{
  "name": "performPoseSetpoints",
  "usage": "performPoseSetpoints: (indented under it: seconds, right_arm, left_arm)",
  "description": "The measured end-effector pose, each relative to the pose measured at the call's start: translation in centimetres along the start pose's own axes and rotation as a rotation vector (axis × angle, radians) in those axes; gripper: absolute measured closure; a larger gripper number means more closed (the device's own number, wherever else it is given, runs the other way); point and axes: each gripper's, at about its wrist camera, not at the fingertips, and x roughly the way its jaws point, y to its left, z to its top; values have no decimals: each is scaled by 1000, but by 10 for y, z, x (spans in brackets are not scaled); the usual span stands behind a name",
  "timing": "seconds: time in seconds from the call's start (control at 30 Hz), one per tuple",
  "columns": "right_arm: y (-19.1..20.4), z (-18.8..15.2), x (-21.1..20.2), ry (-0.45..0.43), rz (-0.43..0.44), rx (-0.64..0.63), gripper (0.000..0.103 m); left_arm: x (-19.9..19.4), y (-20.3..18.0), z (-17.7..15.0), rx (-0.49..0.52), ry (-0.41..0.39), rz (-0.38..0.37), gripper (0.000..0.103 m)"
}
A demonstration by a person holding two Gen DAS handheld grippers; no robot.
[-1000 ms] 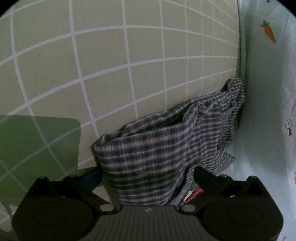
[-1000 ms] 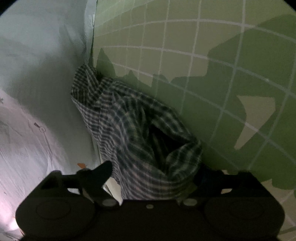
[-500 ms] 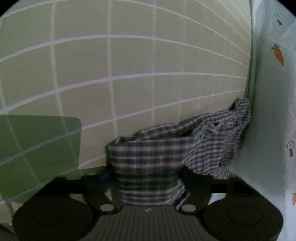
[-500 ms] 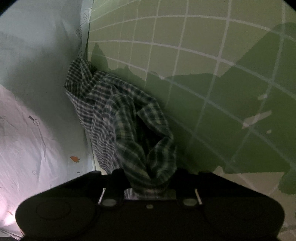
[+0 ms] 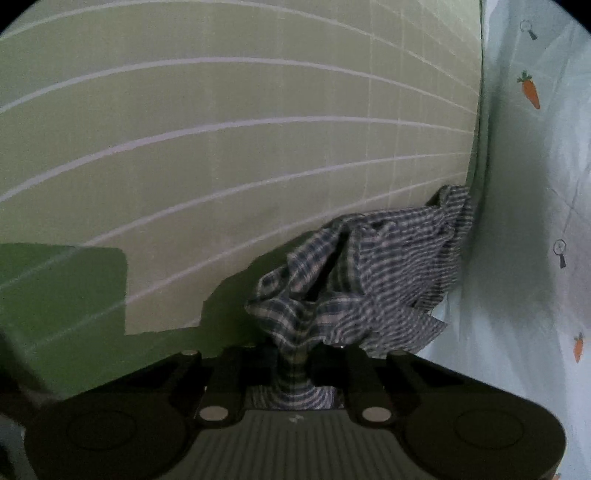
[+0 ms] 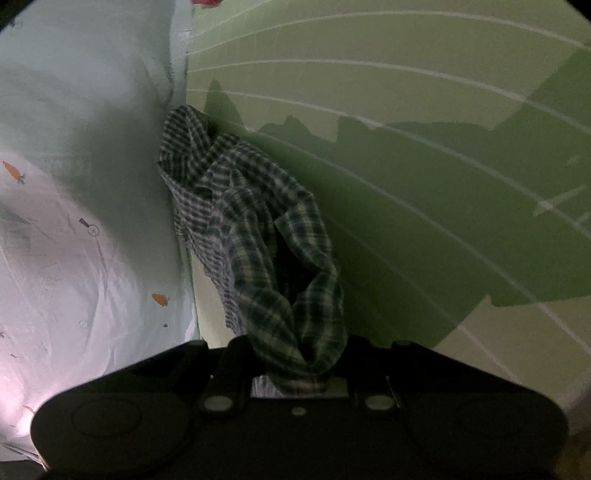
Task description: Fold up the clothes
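A dark blue and white plaid garment (image 5: pixel 373 269) hangs bunched between my two grippers, over a green sheet with white grid lines (image 5: pixel 221 147). My left gripper (image 5: pixel 293 363) is shut on one pinched end of it, the cloth squeezed into a narrow neck between the jaws. In the right wrist view the same plaid garment (image 6: pixel 266 229) trails away from the camera, and my right gripper (image 6: pixel 297 363) is shut on its near bunched end. The garment's far end (image 6: pixel 184 140) touches the seam where the green sheet meets a pale cloth.
A pale mint cloth printed with small carrots (image 5: pixel 532 184) runs along the right of the left wrist view and the left of the right wrist view (image 6: pixel 74 221). Dark shadows of the grippers lie on the green sheet (image 6: pixel 424 221). A red thing (image 6: pixel 205 2) peeks in at the top edge.
Both grippers went from wide open around the garment's ends to shut on them. The cloth has been gathered up and drawn into a tighter bunch.
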Motion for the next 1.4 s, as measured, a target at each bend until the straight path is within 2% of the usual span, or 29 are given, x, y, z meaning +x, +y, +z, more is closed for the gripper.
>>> performPoseSetpoints:
  seconds: [0.2,0.33,0.43,0.6,0.7,0.87,1.2,1.4]
  right_arm:
    - [-31,-15,-36,43,-30,106,89]
    - [-31,-16,-58,74,-48,80,88]
    - [-32,-11,-72,104,-34,89,86]
    - [-33,0,-79,157,38,205,79]
    - [-23,2,-77,160,61,262,78]
    - [-7,7,-75,164,77,332,76]
    - [45,30,-65,141,136,292,73]
    - [81,51,-30,133,152,293,72]
  left_arm:
    - [-22,26,-26,-50,-15,50,88]
    - [-32,33,-44,-68,-30,57,88]
    - [-24,29,-54,-121,-40,25,88]
    - [-19,20,-64,-224,-31,-75,89]
    - [-16,5,-68,-257,-17,-92,89]
    - [-14,-25,-64,-240,-7,-112,89]
    - [0,-79,-50,-199,48,-164,89]
    - [28,-120,-24,-183,49,-179,88]
